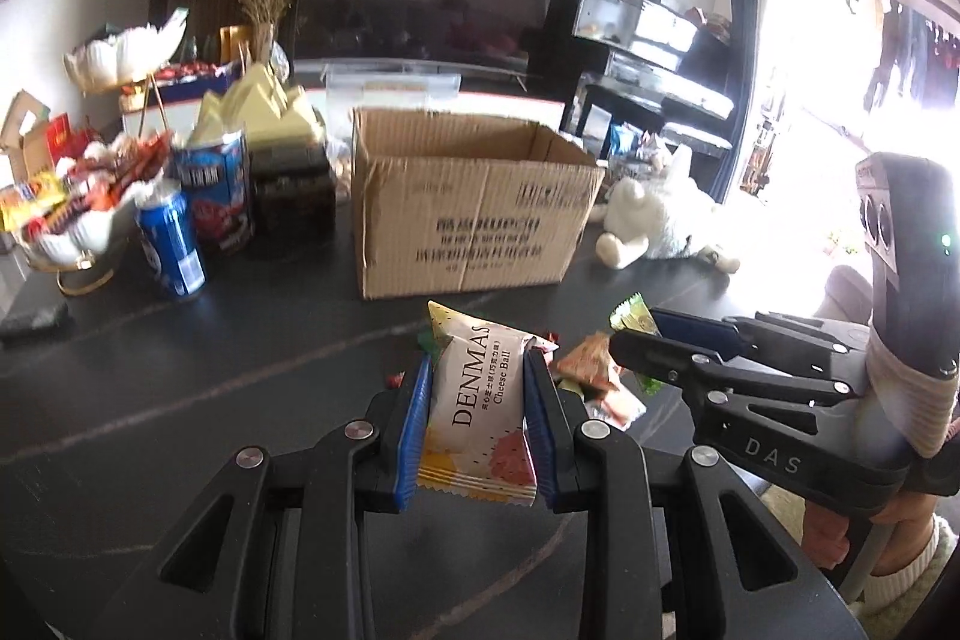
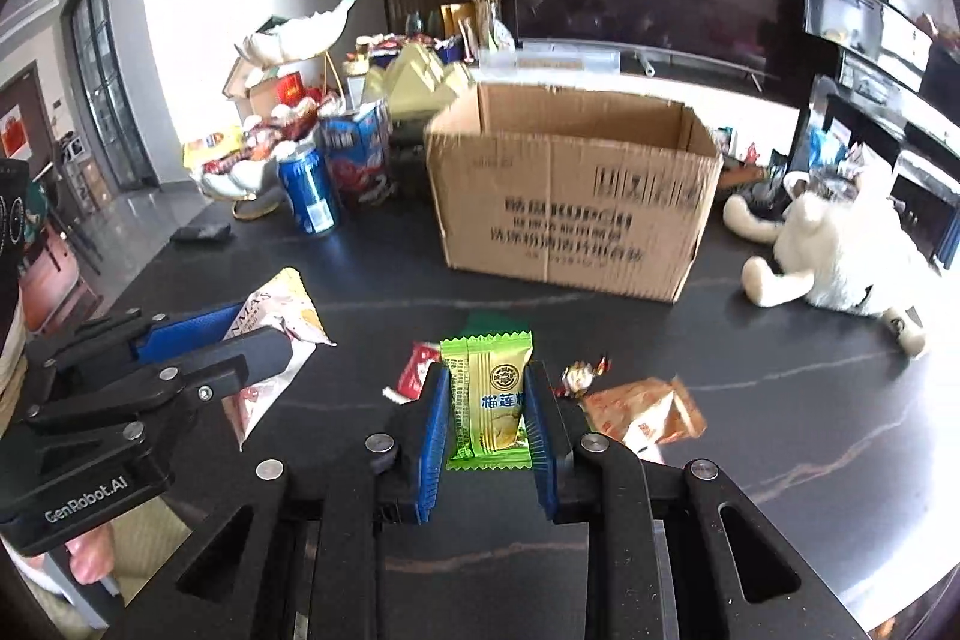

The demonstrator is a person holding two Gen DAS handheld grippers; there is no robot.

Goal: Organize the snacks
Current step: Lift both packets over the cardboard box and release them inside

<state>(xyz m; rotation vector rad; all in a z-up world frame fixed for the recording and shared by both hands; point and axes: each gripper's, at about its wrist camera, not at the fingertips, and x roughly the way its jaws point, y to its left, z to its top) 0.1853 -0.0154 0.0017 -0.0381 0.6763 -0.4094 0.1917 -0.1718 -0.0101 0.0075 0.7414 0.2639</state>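
Currently my left gripper [image 1: 478,403] is closed on a white snack packet [image 1: 477,412] printed "DENMAS" and "Cheese Ball", with Chinese characters between the two lines. Both blue pads press its long sides, and the packet is held above the dark worktop [image 1: 210,358]. My right gripper [image 2: 487,415] is closed to a narrow gap on a green snack packet [image 2: 487,400] carrying a round emblem and blue Chinese characters; it too is pinched on both sides.

Loose snacks lie on the worktop just beyond the gripper tips: an orange packet [image 2: 645,415], a red-and-white packet [image 2: 415,370] and a small twisted candy [image 2: 579,376].

Further back stands an open cardboard box [image 2: 576,208] with Chinese print and a barcode on its front face; the lettering is too blurred to read. Left of the box are a blue drink can [image 2: 309,196] and a blue-and-red canister [image 2: 360,160], then a white tiered dish [image 1: 78,220] heaped with wrapped snacks. A white plush toy [image 2: 840,256] lies right of the box.

The left gripper's body reads "GenRobot.AI" in the right wrist view; the right gripper's body reads "DAS" in the left wrist view.
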